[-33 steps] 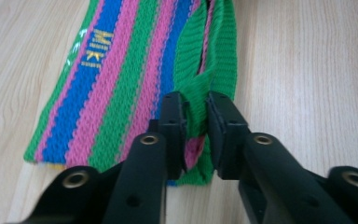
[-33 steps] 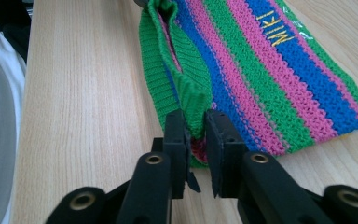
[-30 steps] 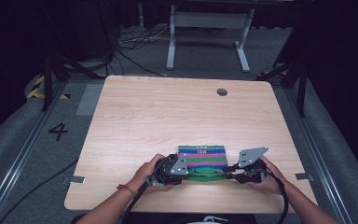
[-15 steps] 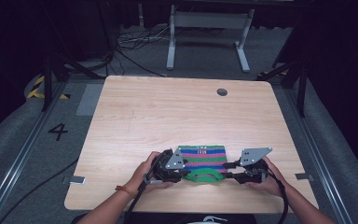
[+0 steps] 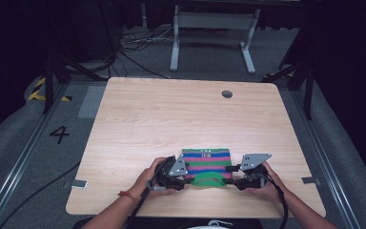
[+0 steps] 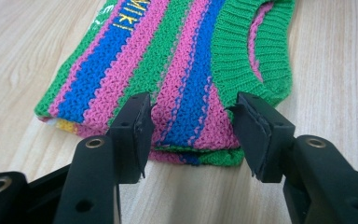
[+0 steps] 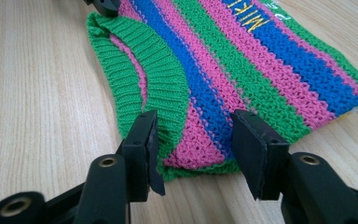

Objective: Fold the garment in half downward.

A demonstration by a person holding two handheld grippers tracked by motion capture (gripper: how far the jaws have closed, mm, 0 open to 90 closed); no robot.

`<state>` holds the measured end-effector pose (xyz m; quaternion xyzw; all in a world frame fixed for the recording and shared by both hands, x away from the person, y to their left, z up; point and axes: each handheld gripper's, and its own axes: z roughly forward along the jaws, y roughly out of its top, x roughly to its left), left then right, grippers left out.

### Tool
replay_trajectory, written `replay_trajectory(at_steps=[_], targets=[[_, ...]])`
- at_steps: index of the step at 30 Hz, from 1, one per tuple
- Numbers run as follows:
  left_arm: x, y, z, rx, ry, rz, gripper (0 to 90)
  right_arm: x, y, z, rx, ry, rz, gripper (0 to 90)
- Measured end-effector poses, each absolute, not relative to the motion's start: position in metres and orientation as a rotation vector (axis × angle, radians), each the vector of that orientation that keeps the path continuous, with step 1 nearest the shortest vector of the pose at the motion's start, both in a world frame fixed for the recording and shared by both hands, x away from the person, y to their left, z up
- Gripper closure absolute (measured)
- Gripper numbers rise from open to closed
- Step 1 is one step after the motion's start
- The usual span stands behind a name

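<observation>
A pale wood-grain tabletop (image 5: 171, 124) with rounded corners carries everything; a small round dark grommet hole (image 5: 227, 94) sits near its far edge, toward the right corner. Below the table, grey carpet floor (image 5: 24, 143) bears a black numeral 4 marking (image 5: 59, 134) off the left edge, and a white metal stand base (image 5: 212, 28) stands beyond the far edge.

A folded knitted garment with green, pink and blue stripes (image 5: 206, 164) lies flat near the near edge, a little right of the middle. Its stripes run parallel to that edge, and so does its longer side. A green ribbed neckline (image 5: 208, 178) curves along the side nearest the person, so the neck opening points toward the near edge. Yellow lettering (image 6: 127, 18) runs along a blue stripe.

The left gripper (image 6: 191, 135), held in the left hand (image 5: 147, 177), points at the garment's left near corner. Its jaws stand wide apart, straddling the folded edge without pinching it. The right gripper (image 7: 196, 144), in the right hand (image 5: 266, 183), meets the right near corner the same way: jaws spread, cloth edge lying between them, nothing clamped. A grey three-cornered plate (image 5: 254, 159) tops the right gripper.
</observation>
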<state>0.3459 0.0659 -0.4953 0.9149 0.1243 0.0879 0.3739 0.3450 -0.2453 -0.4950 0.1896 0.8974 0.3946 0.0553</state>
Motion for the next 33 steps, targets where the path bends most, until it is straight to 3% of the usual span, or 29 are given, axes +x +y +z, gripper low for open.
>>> replay_trajectory(at_steps=[6,11,17,22,33], targets=[[0.348,0.066,-0.495,2.345,0.333,0.221,46.9,0.345,-0.244,-0.494,0.574,2.721,1.177,52.1],[0.349,0.064,-0.493,2.353,0.382,0.236,39.3,0.345,-0.242,-0.492,0.574,2.721,1.163,51.1],[0.349,0.065,-0.486,2.363,0.413,0.287,30.1,0.345,-0.24,-0.487,0.584,2.691,1.135,41.4],[0.348,0.076,-0.478,2.38,0.42,0.318,28.1,0.344,-0.245,-0.478,0.599,2.655,1.131,34.8],[0.343,0.1,-0.471,2.396,0.473,0.332,24.3,0.343,-0.26,-0.468,0.623,2.624,1.074,32.2]])
